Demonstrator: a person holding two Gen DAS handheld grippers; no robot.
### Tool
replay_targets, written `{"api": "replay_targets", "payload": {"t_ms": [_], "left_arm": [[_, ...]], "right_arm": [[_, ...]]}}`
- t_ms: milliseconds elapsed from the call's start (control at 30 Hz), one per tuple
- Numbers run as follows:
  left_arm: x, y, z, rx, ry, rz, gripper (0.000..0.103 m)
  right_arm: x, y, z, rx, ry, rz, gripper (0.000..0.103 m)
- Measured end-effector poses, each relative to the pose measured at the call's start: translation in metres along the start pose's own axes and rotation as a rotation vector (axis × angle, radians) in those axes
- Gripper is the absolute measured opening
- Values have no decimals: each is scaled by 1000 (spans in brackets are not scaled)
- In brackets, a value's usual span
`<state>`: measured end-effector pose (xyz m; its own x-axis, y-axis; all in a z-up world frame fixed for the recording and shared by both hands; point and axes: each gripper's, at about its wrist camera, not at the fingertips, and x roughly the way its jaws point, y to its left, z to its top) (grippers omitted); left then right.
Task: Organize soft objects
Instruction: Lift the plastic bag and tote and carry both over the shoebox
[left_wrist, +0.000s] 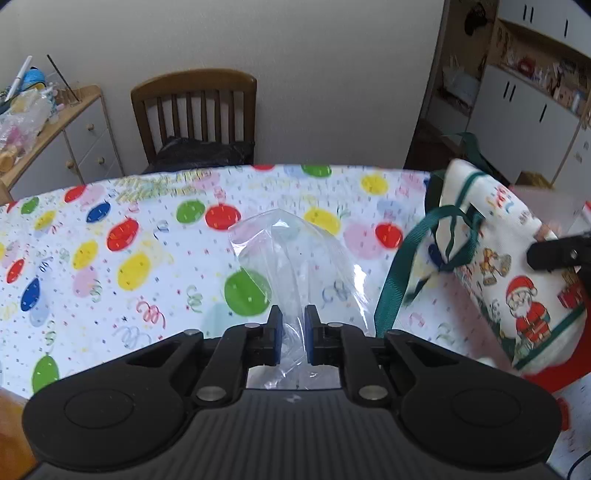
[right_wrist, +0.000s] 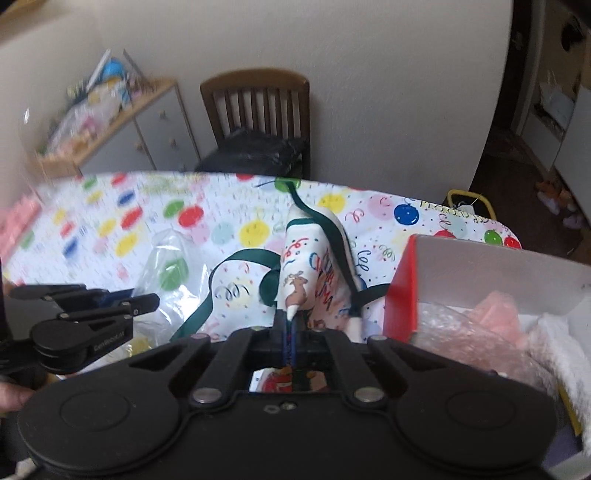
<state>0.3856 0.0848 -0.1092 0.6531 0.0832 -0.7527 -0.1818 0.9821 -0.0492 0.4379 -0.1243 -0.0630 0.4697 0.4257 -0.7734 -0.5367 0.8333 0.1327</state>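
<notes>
A clear plastic bag (left_wrist: 295, 258) is pinched loosely in the left gripper (left_wrist: 293, 332) jaws. The Christmas cloth bag (right_wrist: 310, 273) is squeezed tight in the right gripper (right_wrist: 290, 328) jaws, not yet put in the red box (right_wrist: 402, 291).

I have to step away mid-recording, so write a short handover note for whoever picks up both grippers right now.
Left gripper: fingers around a clear plastic bag, a gap still showing between the pads; grip not certain.
Right gripper: shut on the Christmas fabric bag, held up off the balloon tablecloth, its green straps dangling.
Red box at the right already holds bubble wrap and something pink.
Done: both soft items picked up.
Left: probably place both in the box; watch that the straps don't snag.
</notes>
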Motion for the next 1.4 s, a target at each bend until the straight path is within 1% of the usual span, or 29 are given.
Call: {"api": "replay_targets", "payload": {"t_ms": [167, 333, 433, 533, 633, 800, 967, 1167, 1400], "left_arm": [[-31, 1, 15, -17, -42, -16, 12], [-64, -4, 28, -20, -86, -22, 12], [-83, -9, 36, -28, -99, -32, 12], [-103, -18, 42, -22, -122, -41, 12], [-122, -31, 48, -9, -148, -55, 12], [-147, -63, 58, 19, -184, -89, 12], [-157, -104, 61, 64, -188, -143, 12], [-155, -162, 57, 130, -172, -199, 12], [-140, -218, 48, 187, -142, -251, 12]], "right_arm": [[-35, -11, 2, 38, -61, 43, 1], [-69, -16, 2, 40, -114, 61, 1], [-91, -20, 3, 40, -147, 75, 1], [-115, -28, 3, 31, -182, 74, 1], [-136, -38, 4, 29, -211, 55, 1], [-165, -68, -2, 47, -241, 8, 1], [-185, -101, -13, 72, -254, -36, 1], [-199, -138, -29, 102, -261, -72, 1], [-204, -183, -47, 139, -250, -104, 1]]}}
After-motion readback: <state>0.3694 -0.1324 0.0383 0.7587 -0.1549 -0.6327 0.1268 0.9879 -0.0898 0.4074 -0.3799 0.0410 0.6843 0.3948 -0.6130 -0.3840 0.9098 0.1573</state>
